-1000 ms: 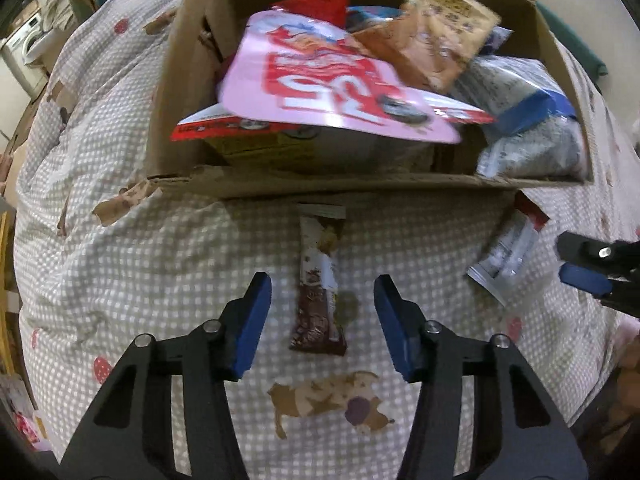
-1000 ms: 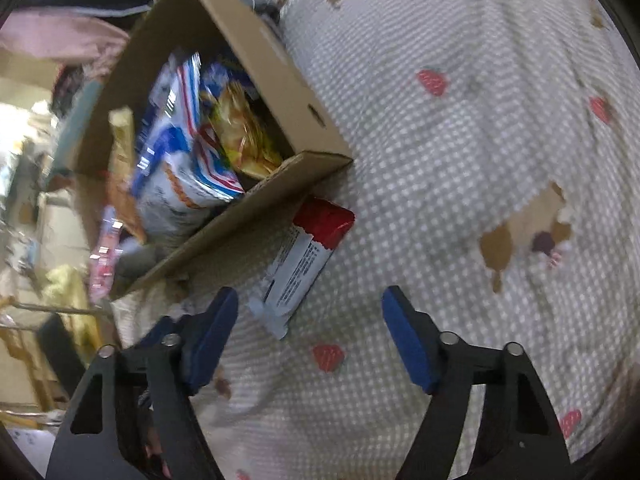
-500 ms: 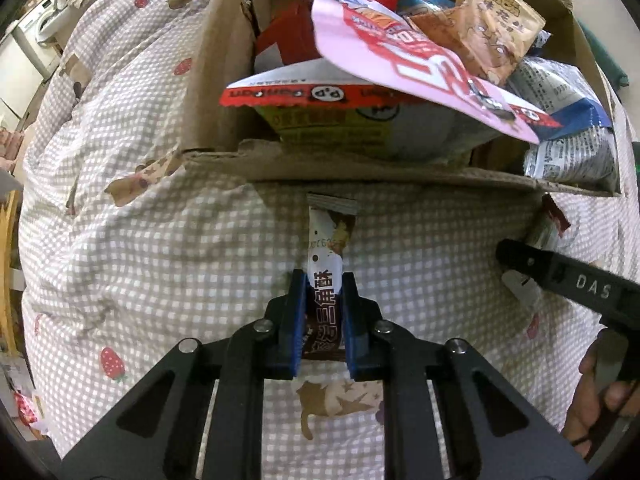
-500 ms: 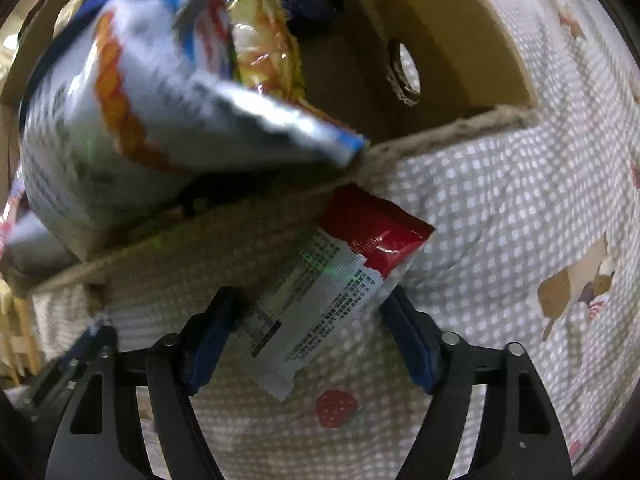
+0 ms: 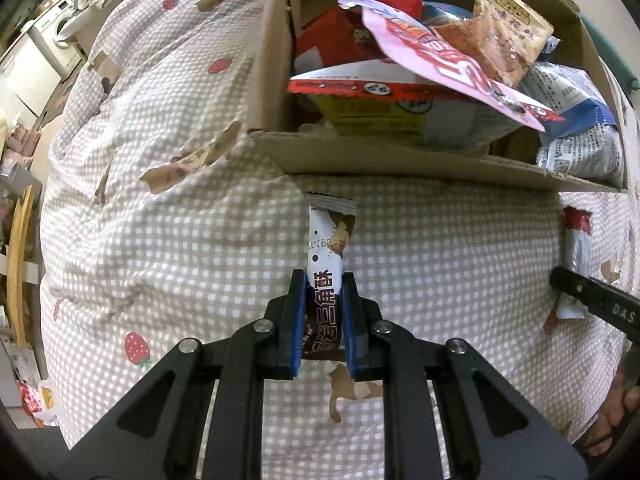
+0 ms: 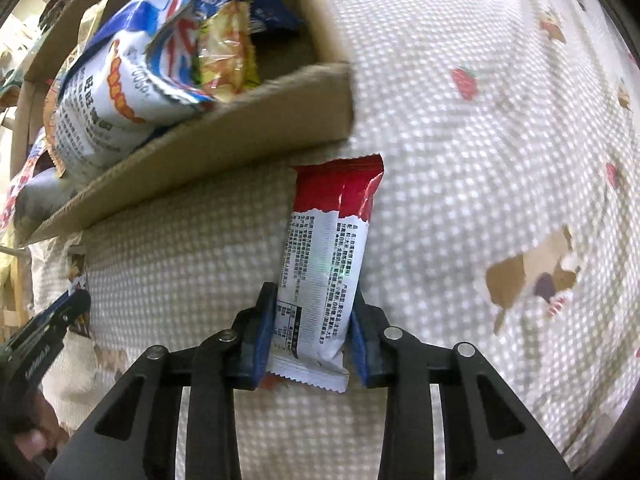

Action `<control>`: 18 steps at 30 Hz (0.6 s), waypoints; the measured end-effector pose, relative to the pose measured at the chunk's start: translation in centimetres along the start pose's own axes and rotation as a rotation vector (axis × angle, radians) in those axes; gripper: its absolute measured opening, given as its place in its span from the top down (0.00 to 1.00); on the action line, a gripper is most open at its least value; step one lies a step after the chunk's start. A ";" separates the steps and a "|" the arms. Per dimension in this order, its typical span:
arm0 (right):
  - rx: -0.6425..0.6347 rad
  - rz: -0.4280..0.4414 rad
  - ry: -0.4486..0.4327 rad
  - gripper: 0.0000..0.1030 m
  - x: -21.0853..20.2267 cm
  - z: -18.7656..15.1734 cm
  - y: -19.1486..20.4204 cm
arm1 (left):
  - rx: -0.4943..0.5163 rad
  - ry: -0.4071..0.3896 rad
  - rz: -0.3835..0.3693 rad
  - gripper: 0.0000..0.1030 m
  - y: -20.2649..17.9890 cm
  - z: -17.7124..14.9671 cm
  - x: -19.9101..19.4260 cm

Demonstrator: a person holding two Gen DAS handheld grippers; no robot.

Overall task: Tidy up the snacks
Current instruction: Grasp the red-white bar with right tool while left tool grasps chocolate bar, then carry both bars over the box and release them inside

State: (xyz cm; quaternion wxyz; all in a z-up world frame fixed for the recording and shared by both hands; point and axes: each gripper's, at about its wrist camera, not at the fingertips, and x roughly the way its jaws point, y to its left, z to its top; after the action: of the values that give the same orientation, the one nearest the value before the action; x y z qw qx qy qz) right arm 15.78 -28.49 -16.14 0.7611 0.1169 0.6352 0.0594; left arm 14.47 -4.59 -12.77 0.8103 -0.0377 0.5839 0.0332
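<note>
My left gripper (image 5: 323, 280) is clamped on the dark lower end of a slim chocolate bar (image 5: 329, 248); its white upper end with a crimped edge points toward the cardboard box (image 5: 400, 156). My right gripper (image 6: 314, 304) has just been closing and now pinches the white, fine-printed end of a red-topped snack bar (image 6: 326, 256), whose glossy foil wrapper has a zigzag seal at the bottom. Both bars lie flat on the bed (image 5: 180, 240) just in front of the box's near wall, the red end of mine on the right almost under the box's corner.

The box is plain brown corrugated board with a frayed, soft rim and stands open, stuffed with crinkly bags: a pink packet (image 5: 440, 52) lying across the top, a tan pouch (image 5: 504, 36) with cartoon figures, a blue-and-white bag (image 6: 116, 92), and a clear yellow packet (image 6: 226, 56).

The bed cover is a quilted cloth in small grey-and-white checks, puffy and uneven, scattered with printed strawberries (image 5: 137, 346) and brown animal shapes.

Beyond the bed's left edge, in the left wrist view, stands a white washing machine (image 5: 60, 28), with a curved wooden piece (image 5: 18, 248) nearer. Fingers (image 5: 612, 420) of my right hand show at the lower right.
</note>
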 end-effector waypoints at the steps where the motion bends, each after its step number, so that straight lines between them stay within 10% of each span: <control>1: 0.005 0.007 0.000 0.66 -0.3 -0.5 -0.6 | -0.009 0.001 -0.008 0.87 0.4 -0.4 -0.5; 18: 0.005 0.205 -0.076 0.67 -8.6 -7.6 -2.8 | -0.099 -0.171 -0.113 0.87 4.3 -3.9 -11.5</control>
State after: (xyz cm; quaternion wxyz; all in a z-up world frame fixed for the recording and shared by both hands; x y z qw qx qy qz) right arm 6.55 -32.47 -9.91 0.7744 0.1854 0.5905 0.1311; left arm 6.76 -0.77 -3.23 0.8548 -0.1076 0.5073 0.0195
